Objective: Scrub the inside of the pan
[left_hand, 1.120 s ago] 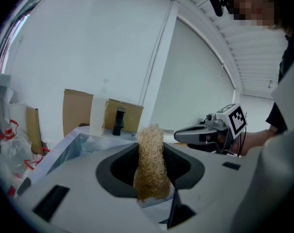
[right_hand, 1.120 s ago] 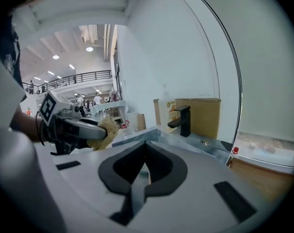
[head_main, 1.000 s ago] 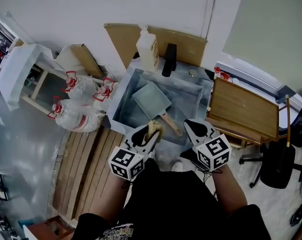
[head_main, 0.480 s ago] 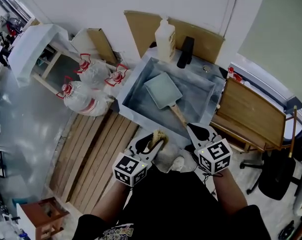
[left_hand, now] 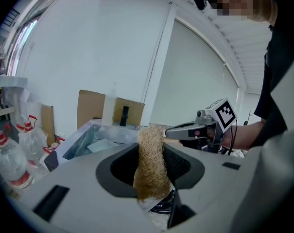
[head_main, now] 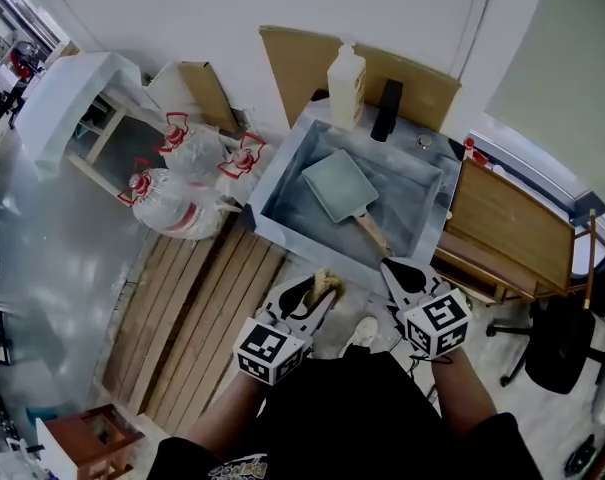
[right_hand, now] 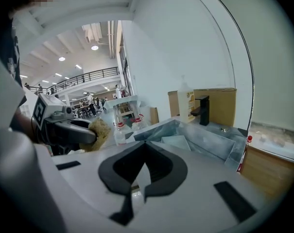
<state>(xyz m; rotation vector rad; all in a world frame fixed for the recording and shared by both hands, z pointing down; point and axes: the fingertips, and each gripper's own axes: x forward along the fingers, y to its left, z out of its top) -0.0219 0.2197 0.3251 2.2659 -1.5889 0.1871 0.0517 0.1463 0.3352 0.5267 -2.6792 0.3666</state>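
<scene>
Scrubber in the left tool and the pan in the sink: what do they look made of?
Scrubber: coarse tan fibres, fuzzy and matte, likely loofah or similar plant fibre. Pan: smooth pale grey-green surface, probably coated metal; its handle looks like light wood.

The pan (head_main: 337,183) is pale blue-green with a light-wood handle (head_main: 372,234), the sink (head_main: 285,171) grey, the scrubber (left_hand: 150,159) straw-tan, the plastic bottles (head_main: 177,204) clear with red labels.

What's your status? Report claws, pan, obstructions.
Left claw shut on scrubber; right claw shut, empty. Pan lying in sink, untouched, both claws short of it. Nothing between claws and pan.
</scene>
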